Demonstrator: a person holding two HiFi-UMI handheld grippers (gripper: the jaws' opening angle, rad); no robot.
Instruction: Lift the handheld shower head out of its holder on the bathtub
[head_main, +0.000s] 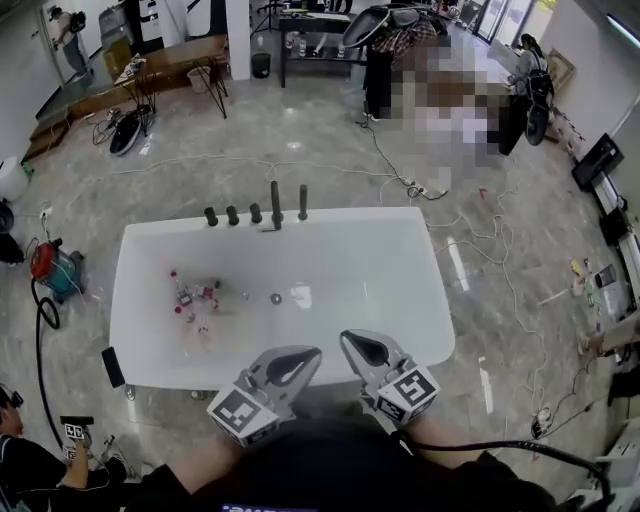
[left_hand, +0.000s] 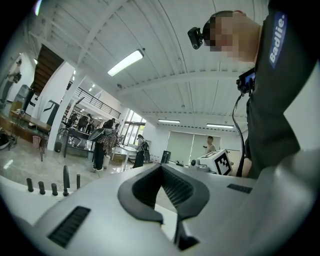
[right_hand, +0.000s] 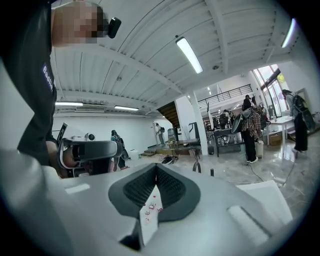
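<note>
The person is standing at the near rim of the white bathtub (head_main: 420, 250), holding both tools low in front of the body. The left gripper (head_main: 303, 353) is showing its jaws pressed together at the tips with nothing between them, and the right gripper (head_main: 354, 341) is likewise closed down and carrying nothing. The handheld shower head (head_main: 303, 202) is sitting well apart from them, at about twelve o'clock across the tub. It is on the far rim at the right end of a row of dark fittings, just beside the spout (head_main: 275, 205), with three knobs (head_main: 232, 214) trailing off toward ten o'clock. It is small from here, so I am only guessing that this slim upright rod is the shower head standing in its holder. It is looking like a stiff, smooth metal stick, probably light but slick, and likely trailing a hose below. I am thinking the upper shaft is the place to pinch, jaws opened first, then drawing it straight up. Small red-and-white bits (head_main: 190, 295) are lying on the tub bottom around ten o'clock.
</note>
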